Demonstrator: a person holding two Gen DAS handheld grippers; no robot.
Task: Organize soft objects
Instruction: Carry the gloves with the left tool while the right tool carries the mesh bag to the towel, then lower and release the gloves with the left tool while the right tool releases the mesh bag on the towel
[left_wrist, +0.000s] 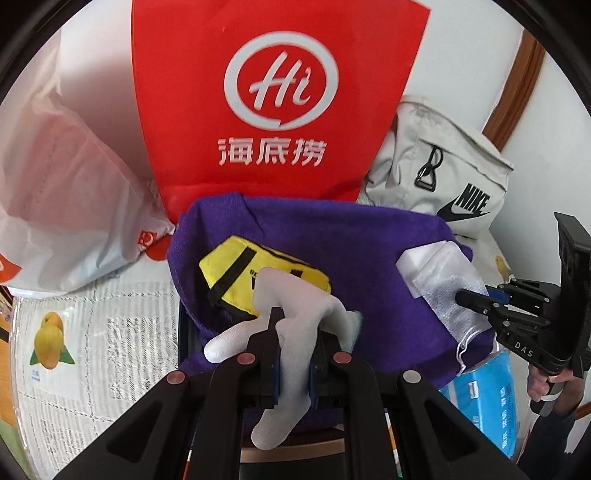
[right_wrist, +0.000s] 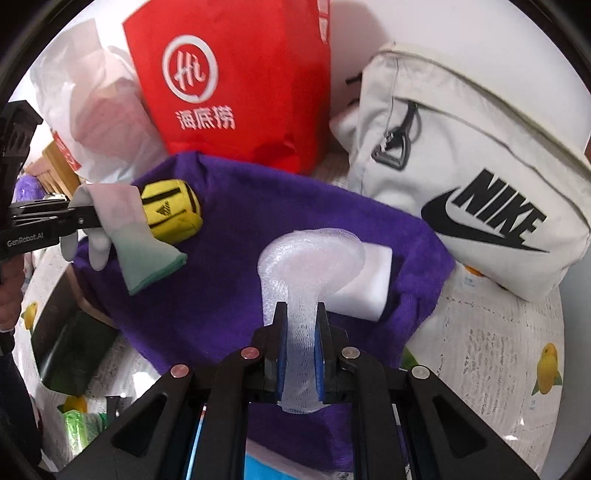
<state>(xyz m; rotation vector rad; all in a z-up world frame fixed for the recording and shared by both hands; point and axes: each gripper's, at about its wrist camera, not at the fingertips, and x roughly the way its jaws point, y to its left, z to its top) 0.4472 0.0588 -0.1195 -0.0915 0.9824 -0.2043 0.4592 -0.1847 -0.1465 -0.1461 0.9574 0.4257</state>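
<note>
1. While both tools hang above the purple fleece cloth (right_wrist: 221, 280), the left gripper (left_wrist: 293, 343) is clenched on a white knit glove (left_wrist: 291, 332), draped just beyond its jaws over a yellow fabric pouch (left_wrist: 236, 280).
2. The right gripper (right_wrist: 301, 343) grasps a translucent white mesh bag (right_wrist: 310, 258); a white foam block (right_wrist: 365, 288) lies just beyond.
3. Judged step: carrying both soft items; next, choosing a resting place and releasing.

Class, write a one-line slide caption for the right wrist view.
Right gripper clamps a white mesh pouch above a purple fleece cloth and white foam block.
</note>
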